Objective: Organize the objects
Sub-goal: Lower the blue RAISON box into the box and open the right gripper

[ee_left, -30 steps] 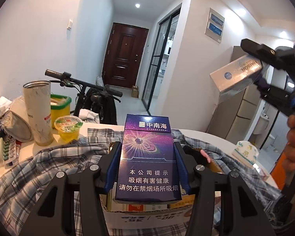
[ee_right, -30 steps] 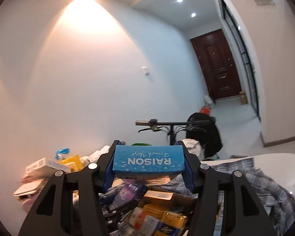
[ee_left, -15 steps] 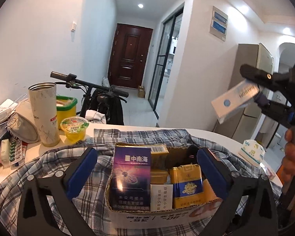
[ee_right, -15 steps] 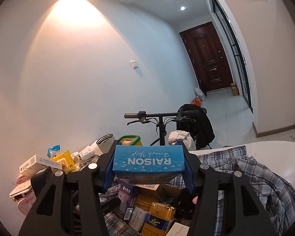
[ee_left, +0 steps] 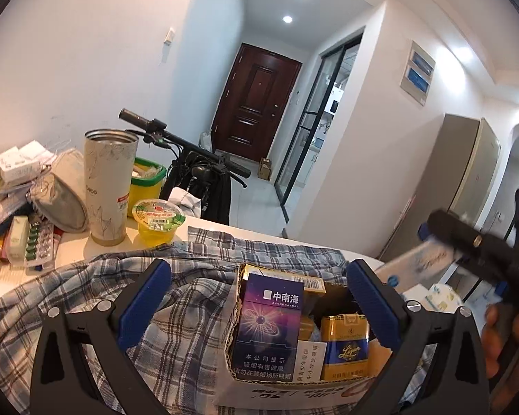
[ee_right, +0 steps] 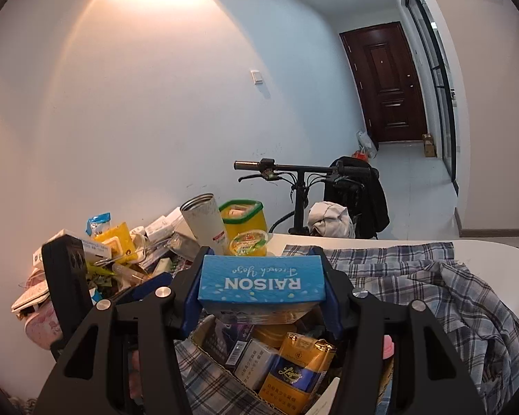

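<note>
My left gripper (ee_left: 257, 302) is open and empty, jaws wide on either side of a cardboard box (ee_left: 294, 389) of cigarette packs. A purple Zhongnanhai pack (ee_left: 268, 328) stands upright in the box beside a gold and blue pack (ee_left: 344, 346). My right gripper (ee_right: 261, 292) is shut on a blue RAISON pack (ee_right: 261, 283), held just above the same box, where a gold pack (ee_right: 296, 370) shows. In the left wrist view the right gripper (ee_left: 467, 242) comes in from the right with the pack (ee_left: 418, 263).
The box sits on a plaid shirt (ee_left: 97, 287) spread over a white table (ee_right: 484, 247). A tall tumbler (ee_left: 109, 186), a jelly cup (ee_left: 158, 219), a yellow tub (ee_left: 147, 181) and a pile of packets (ee_right: 114, 245) crowd the left. A bicycle (ee_right: 301, 180) stands behind.
My left gripper let go of the purple pack, which now stands in the box, and opened wide. My right gripper came down with the RAISON pack to just above the box.
</note>
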Available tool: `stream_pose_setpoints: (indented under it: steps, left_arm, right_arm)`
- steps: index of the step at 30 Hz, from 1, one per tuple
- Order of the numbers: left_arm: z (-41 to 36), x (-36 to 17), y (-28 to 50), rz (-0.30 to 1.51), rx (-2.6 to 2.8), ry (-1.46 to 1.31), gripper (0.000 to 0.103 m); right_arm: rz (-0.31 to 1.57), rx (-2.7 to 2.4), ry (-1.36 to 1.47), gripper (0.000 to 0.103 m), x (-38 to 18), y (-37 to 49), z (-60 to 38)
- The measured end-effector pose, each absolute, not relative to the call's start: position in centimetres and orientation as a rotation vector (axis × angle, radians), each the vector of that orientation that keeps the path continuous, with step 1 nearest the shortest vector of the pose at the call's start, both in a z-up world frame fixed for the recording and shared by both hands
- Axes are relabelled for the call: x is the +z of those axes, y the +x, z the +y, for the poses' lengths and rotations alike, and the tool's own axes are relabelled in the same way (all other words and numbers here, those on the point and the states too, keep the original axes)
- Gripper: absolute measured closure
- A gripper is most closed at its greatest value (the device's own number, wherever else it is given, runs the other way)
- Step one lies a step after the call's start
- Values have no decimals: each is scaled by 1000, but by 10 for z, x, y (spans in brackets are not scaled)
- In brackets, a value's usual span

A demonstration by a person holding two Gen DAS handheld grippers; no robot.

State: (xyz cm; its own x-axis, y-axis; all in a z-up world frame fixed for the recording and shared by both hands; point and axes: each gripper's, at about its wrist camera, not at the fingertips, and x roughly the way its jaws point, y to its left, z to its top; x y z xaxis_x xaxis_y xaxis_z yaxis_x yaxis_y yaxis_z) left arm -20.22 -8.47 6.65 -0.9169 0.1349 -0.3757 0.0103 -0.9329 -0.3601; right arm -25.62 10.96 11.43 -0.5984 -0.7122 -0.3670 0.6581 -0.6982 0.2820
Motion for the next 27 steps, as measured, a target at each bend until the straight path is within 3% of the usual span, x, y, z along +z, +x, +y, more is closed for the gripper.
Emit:
stream_pose_setpoints:
  steps: [3, 6, 7, 27]
  left_arm:
    - [-90, 66, -202, -598, 2945, -622, 0]
    - [-91, 67, -202, -606, 2950, -618, 0]
    - [-90, 67, -201, -605, 2950, -619, 0]
    - [-77, 73, -199, -527, 2915, -613, 0]
  right_arm:
    - [-145, -2270, 612, 45, 107, -259, 107]
    - [-114, -2317, 655, 11, 100, -265, 104]
    - [-110, -2350, 658, 8, 98, -266, 106]
    - [-161, -2391, 613, 0, 109, -265, 122]
